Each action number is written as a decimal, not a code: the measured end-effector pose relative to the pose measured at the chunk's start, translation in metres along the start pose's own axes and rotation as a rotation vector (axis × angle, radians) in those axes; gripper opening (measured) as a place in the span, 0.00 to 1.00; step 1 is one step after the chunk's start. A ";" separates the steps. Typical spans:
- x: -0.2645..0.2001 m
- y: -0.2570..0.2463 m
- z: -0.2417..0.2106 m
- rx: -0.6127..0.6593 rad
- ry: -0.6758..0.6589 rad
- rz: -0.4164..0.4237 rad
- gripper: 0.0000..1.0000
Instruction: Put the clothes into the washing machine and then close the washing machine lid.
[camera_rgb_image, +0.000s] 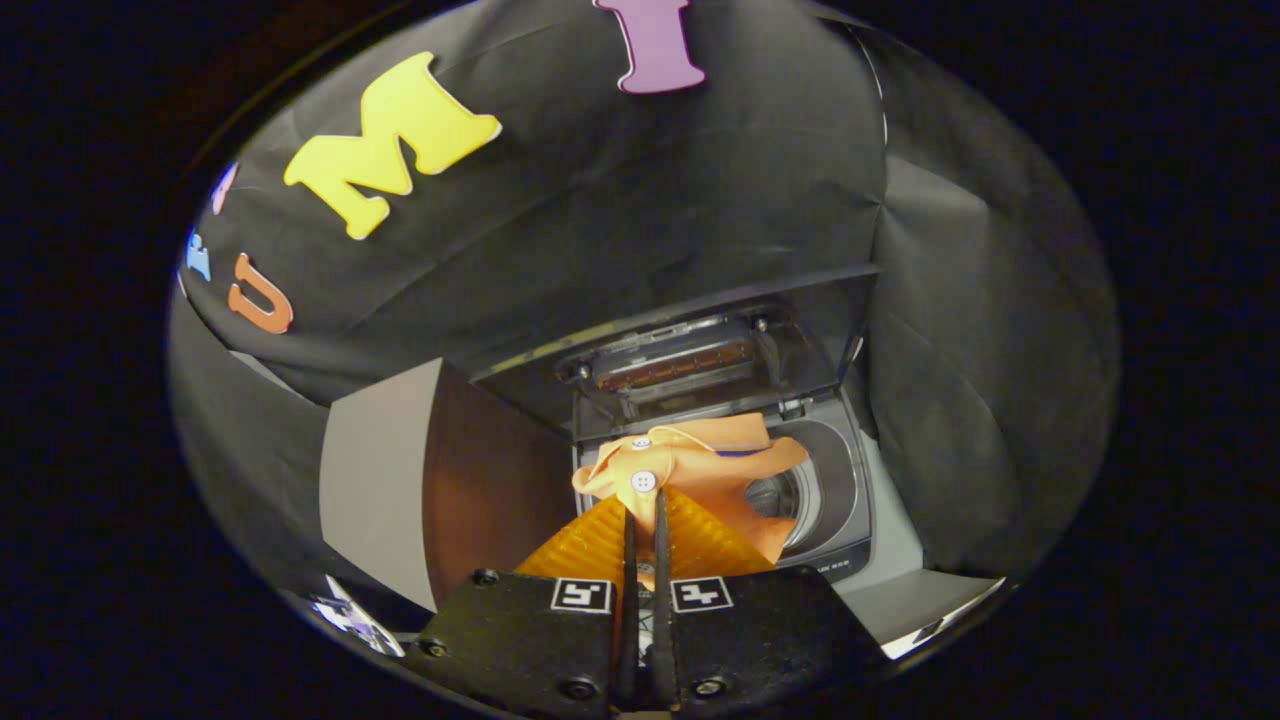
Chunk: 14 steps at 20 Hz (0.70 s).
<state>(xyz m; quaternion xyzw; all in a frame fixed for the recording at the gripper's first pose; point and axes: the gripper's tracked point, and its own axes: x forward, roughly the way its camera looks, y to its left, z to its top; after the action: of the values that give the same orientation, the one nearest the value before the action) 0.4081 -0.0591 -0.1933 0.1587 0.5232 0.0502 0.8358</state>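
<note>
My gripper (642, 515) is shut on an orange garment (700, 470) with white buttons, which hangs from the fingertips. The garment hovers over the open top of a small grey washing machine (845, 500). Part of the round drum opening (775, 495) shows to the right of the cloth. The machine's dark see-through lid (700, 340) stands raised behind the opening. My two orange ribbed fingers (585, 545) press close together with a thin strip of the cloth between them.
A grey and brown panel (430, 480) stands just left of the washing machine. The machine rests on a pale surface (900, 590). Black cloth walls close in behind and to the right.
</note>
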 end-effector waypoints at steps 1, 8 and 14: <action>0.008 -0.003 -0.003 0.004 0.015 -0.006 0.09; 0.052 -0.030 -0.024 0.033 0.102 -0.062 0.09; 0.077 -0.045 -0.035 0.035 0.149 -0.100 0.12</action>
<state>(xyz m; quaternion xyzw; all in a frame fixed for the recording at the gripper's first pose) 0.4082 -0.0747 -0.2879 0.1429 0.5920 0.0107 0.7931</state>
